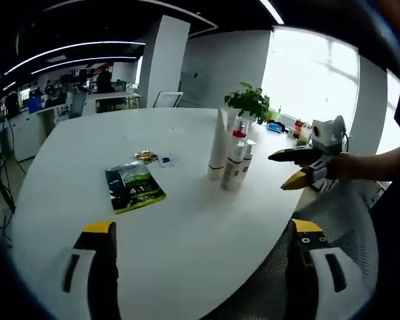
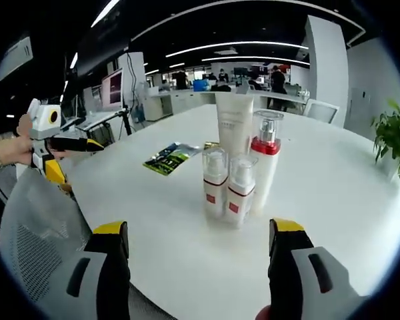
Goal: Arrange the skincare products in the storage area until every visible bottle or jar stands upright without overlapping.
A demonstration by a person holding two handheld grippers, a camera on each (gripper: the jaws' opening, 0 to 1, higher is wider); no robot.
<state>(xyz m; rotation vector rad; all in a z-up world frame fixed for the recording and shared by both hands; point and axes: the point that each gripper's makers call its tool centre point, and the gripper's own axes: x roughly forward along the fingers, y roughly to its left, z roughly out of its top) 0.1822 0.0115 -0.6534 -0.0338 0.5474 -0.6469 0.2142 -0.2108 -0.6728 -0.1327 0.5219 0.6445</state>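
While both grippers [image 1: 200, 257] [image 2: 199, 257] gaped empty, the centre-frame white red-banded plastic bottles [image 2: 228, 189] looked light, slick, tippy; grip mid-body.

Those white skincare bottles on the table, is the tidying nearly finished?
It looks nearly done: the tall white tube, the red-collared pump bottle and two small clear-capped bottles all stand upright, closely grouped. Both grippers are open, holding nothing. Possibly only spacing remains.
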